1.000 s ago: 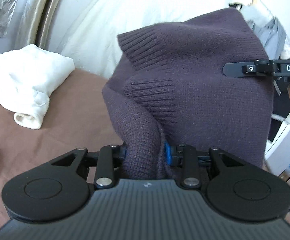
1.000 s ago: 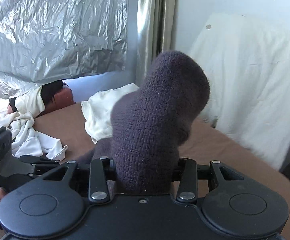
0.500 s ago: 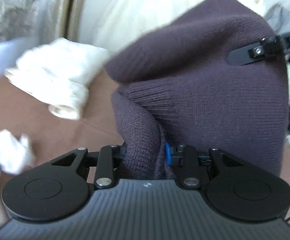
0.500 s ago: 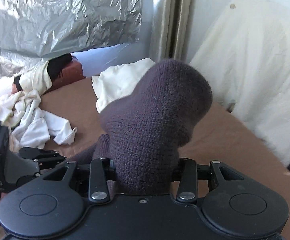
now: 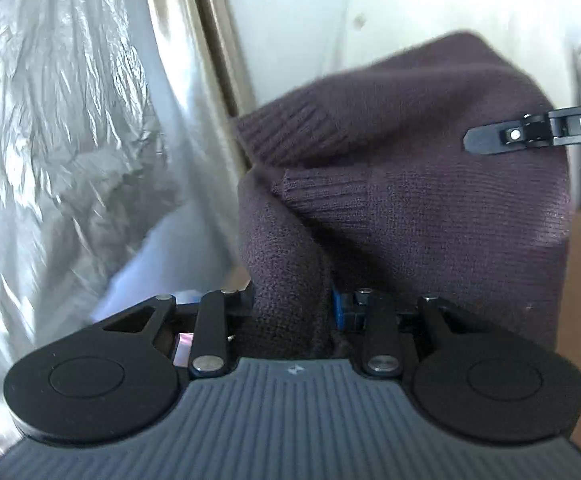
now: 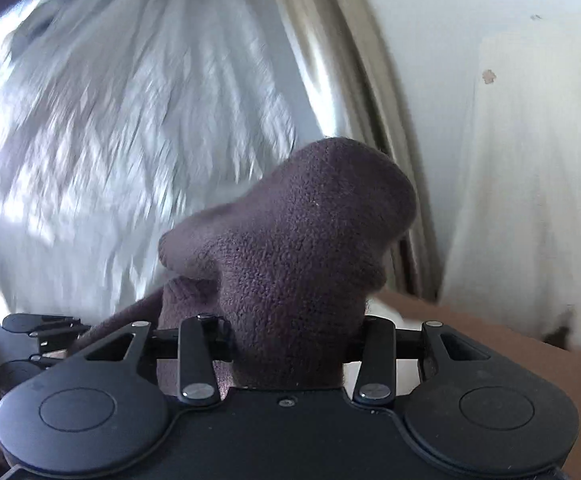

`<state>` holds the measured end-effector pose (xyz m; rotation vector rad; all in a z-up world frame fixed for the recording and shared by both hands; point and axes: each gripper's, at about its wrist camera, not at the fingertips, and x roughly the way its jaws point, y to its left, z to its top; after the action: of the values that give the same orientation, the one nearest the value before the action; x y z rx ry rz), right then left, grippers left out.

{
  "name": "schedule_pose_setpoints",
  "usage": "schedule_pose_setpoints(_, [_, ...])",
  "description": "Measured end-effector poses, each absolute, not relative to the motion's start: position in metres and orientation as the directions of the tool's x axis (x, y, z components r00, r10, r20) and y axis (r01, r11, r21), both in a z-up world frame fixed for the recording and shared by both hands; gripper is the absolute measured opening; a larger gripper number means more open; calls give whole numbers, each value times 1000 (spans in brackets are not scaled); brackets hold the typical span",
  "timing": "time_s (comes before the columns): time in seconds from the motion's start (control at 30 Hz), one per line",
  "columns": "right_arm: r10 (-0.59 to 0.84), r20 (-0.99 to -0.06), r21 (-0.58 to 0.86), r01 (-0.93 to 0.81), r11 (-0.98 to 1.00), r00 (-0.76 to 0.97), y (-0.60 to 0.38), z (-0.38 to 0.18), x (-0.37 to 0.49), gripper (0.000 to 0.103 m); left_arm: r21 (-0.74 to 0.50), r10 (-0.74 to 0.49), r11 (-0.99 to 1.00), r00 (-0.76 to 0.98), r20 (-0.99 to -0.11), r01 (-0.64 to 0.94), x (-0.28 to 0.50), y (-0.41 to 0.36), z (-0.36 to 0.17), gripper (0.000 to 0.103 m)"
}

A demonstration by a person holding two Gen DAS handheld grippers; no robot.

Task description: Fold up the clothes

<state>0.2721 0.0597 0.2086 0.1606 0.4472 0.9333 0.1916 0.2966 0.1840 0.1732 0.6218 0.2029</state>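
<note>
we hold the dark purple knitted sweater point(image 5: 430, 200) aloft, left gripper point(image 5: 290, 312) and right gripper point(image 6: 286, 336) both clamping bunched knit; no fold made yet.

Directly ahead of both tongs the bunched dark purple knitted sweater point(image 5: 430, 200) blocks the way. Left of the left tongs point(image 5: 290, 304), crinkled silver foil sheeting point(image 5: 50, 120) closes that side. Right of the right tongs point(image 6: 290, 332), bare brown surface point(image 6: 510, 344) lies free up to the hanging cream cloth point(image 6: 530, 160).

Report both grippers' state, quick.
Left gripper: closed on the purple sweater.
Right gripper: closed on a bunch of the same sweater.
</note>
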Motion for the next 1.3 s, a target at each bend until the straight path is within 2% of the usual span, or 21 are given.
schedule_pose_setpoints(0.03, [802, -270, 328, -732, 597, 533, 75, 194, 293, 52, 221, 266, 961, 773, -576, -166, 219, 312, 171, 35])
schedule_pose_setpoints(0.1, [786, -276, 418, -667, 616, 553, 98, 153, 337, 66, 183, 305, 952, 725, -618, -245, 262, 345, 134, 60])
schedule_pose_setpoints(0.17, [745, -358, 549, -518, 655, 562, 115, 92, 374, 70, 48, 319, 914, 640, -699, -403, 281, 376, 86, 55])
schedule_pose_setpoints(0.2, [732, -391, 597, -451, 663, 558, 118, 57, 383, 70, -54, 284, 883, 623, -729, -466, 283, 389, 63, 53])
schedule_pose_setpoints(0.27, [769, -387, 669, -419, 614, 509, 117, 3, 381, 70, -331, 136, 812, 708, -693, -480, 252, 392, 24, 50])
schedule_pose_setpoints(0.3, [810, -353, 706, -435, 559, 468, 114, -15, 375, 69, -377, 124, 799, 742, -659, -469, 235, 384, 10, 50])
schedule_pose_setpoints(0.4, [880, -286, 746, -488, 453, 380, 108, -48, 341, 72, -301, 277, 804, 772, -573, -513, 191, 352, -20, 54])
schedule_pose_setpoints(0.47, [882, -309, 685, -560, 466, 356, 117, -52, 323, 72, -299, 300, 779, 746, -594, -552, 189, 352, -37, 53])
schedule_pose_setpoints(0.5, [880, -321, 645, -599, 474, 351, 119, -50, 313, 72, -338, 240, 771, 739, -630, -539, 194, 360, -40, 52])
schedule_pose_setpoints(0.53, [873, -319, 622, -614, 487, 369, 118, -45, 307, 72, -411, 202, 738, 757, -621, -535, 192, 368, -39, 52])
schedule_pose_setpoints(0.6, [867, -307, 609, -620, 496, 392, 116, -38, 300, 73, -538, 207, 666, 820, -533, -517, 175, 376, -33, 58])
schedule_pose_setpoints(0.7, [871, -294, 663, -573, 482, 393, 112, -25, 307, 75, -635, 202, 592, 854, -479, -496, 161, 373, -41, 61])
schedule_pose_setpoints(0.77, [877, -306, 682, -557, 474, 371, 110, -17, 311, 82, -665, 124, 581, 859, -497, -469, 172, 376, -57, 60])
schedule_pose_setpoints(0.83, [872, -344, 668, -561, 488, 349, 117, -7, 314, 83, -676, 82, 588, 863, -498, -445, 180, 373, -66, 60])
schedule_pose_setpoints(1.03, [881, -396, 699, -538, 472, 260, 153, -22, 307, 86, -654, 125, 633, 888, -442, -415, 176, 374, -52, 60])
schedule_pose_setpoints(1.07, [857, -427, 669, -536, 515, 289, 162, -24, 309, 75, -654, 133, 633, 891, -434, -413, 173, 376, -50, 60])
schedule_pose_setpoints(1.1, [831, -456, 640, -532, 554, 317, 171, -26, 311, 57, -659, 139, 628, 893, -428, -414, 169, 379, -51, 60])
schedule_pose_setpoints(1.13, [825, -464, 640, -521, 564, 324, 178, -27, 315, 30, -664, 145, 619, 893, -427, -419, 165, 381, -50, 60])
schedule_pose_setpoints(1.17, [819, -469, 642, -511, 572, 330, 183, -28, 318, 27, -671, 152, 609, 893, -424, -422, 160, 383, -50, 60])
schedule_pose_setpoints(1.23, [862, -366, 689, -521, 504, 350, 177, -15, 307, 25, -684, 173, 596, 899, -403, -422, 144, 383, -44, 59])
schedule_pose_setpoints(1.3, [886, -326, 666, -585, 464, 332, 170, 13, 284, 24, -656, 229, 618, 897, -377, -434, 128, 379, -27, 58])
